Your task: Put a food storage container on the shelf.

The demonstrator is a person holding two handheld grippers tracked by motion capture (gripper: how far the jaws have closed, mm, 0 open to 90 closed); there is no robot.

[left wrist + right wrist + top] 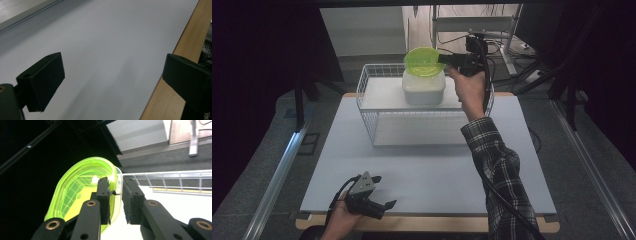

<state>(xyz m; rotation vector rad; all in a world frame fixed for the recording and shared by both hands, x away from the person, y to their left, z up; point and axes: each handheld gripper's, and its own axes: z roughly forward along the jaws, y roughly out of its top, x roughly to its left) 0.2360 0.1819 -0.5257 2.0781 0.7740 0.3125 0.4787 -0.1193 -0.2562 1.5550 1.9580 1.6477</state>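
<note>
While the left hand-held gripper (381,196) idles wide open at six o'clock, the right hand-held gripper (443,58), jaws narrowly parted, straddles the translucent lime-green plastic lid's (82,192) rim.

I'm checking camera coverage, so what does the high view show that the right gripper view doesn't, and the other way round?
The high view adds the whole wire basket on the table, the plaid sleeve, and the left gripper, open near the front edge. The right gripper view adds the close-up: the green lid has its rim between the black jaws. Both share the lid, the right gripper and the basket's rail.
</note>
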